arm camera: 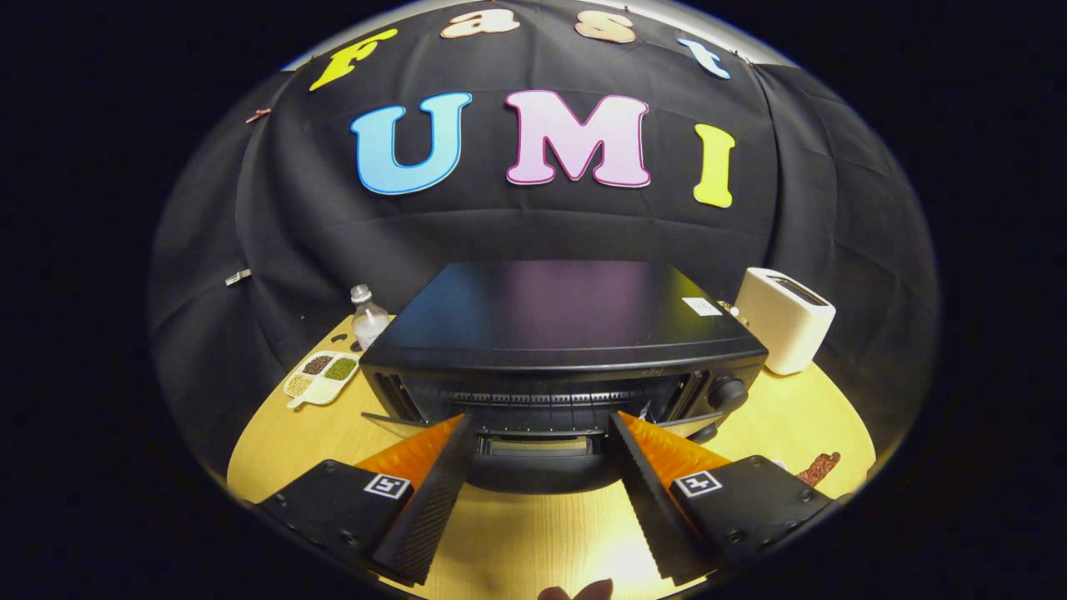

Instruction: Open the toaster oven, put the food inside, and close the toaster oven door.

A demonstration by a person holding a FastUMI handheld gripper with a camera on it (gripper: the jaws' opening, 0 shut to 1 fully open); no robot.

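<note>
A black toaster oven stands in the middle of the round wooden table, just ahead of my fingers. Its door is swung down toward me, and the wire rack inside shows behind it. My gripper is open, with one finger on each side of the lowered door's middle and neither finger pressing on it. A reddish-brown strip of food lies on the table to the right, beyond my right finger. The oven's knob sits at its right front.
A cream toaster stands right of the oven at the back. A clear bottle and a white divided dish of grains sit to the left. A small reddish shape shows at the table's near edge.
</note>
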